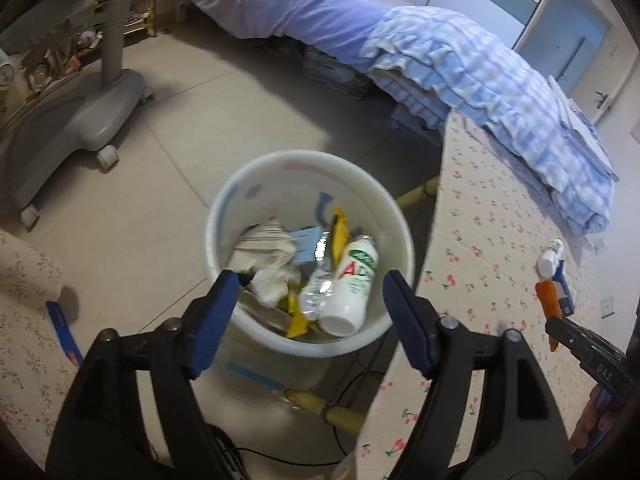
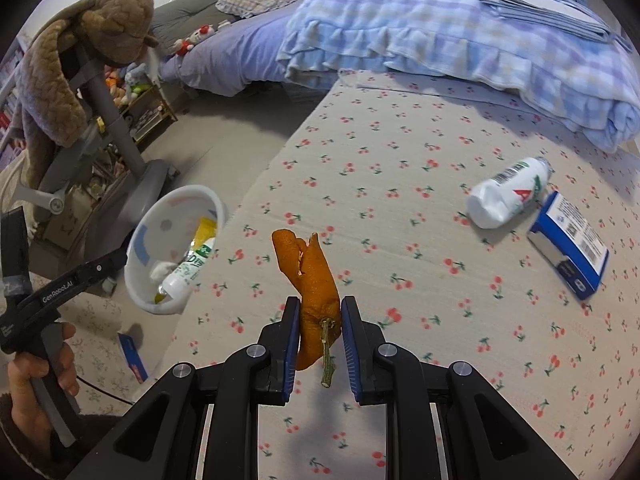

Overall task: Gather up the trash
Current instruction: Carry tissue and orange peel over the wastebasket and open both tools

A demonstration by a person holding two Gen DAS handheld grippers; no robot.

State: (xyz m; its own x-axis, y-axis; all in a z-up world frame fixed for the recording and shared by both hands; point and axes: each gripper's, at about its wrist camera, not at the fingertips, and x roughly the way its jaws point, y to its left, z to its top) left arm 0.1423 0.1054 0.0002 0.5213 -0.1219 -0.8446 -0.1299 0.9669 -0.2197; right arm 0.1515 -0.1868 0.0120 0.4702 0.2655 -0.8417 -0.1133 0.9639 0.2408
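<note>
Orange peel (image 2: 316, 300) between right fingers (image 2: 291, 344)

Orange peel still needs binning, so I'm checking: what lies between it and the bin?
Right wrist view: only bare cherry-print tabletop and its edge separate peel from bin.

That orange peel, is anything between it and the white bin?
Nothing visible. The orange peel, held in the right gripper, hangs over the table; the bin sits open-topped on the floor beside the table's edge.

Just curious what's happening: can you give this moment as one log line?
left gripper: open over bin | right gripper: shut on orange peel | bottle, box: on table
</note>
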